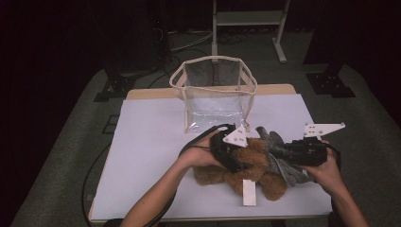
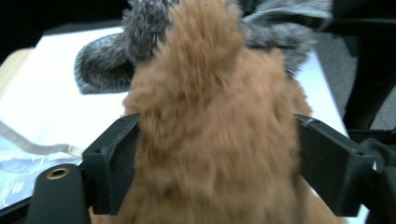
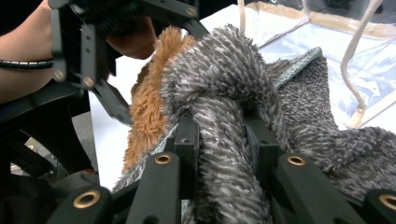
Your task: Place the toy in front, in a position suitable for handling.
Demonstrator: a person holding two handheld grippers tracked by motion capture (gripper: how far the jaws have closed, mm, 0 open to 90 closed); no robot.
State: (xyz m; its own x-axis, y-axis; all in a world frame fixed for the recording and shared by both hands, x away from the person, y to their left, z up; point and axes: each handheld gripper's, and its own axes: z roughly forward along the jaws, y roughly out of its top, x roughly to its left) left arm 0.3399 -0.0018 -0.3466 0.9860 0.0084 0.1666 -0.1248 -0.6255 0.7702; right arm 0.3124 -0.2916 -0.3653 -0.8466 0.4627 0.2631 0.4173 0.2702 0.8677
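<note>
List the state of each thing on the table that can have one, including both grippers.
Clear bag: upright, top open, nothing visible inside.
Brown plush toy: lying on the table, its fur between the left gripper's jaws.
Grey fuzzy cloth: bunched up, pinched.
Left gripper: jaws on either side of the brown plush toy.
Right gripper: shut on the grey fuzzy cloth.

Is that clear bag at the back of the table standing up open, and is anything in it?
The clear bag stands upright with its top open. It looks empty: the white sheet shows through its walls.
</note>
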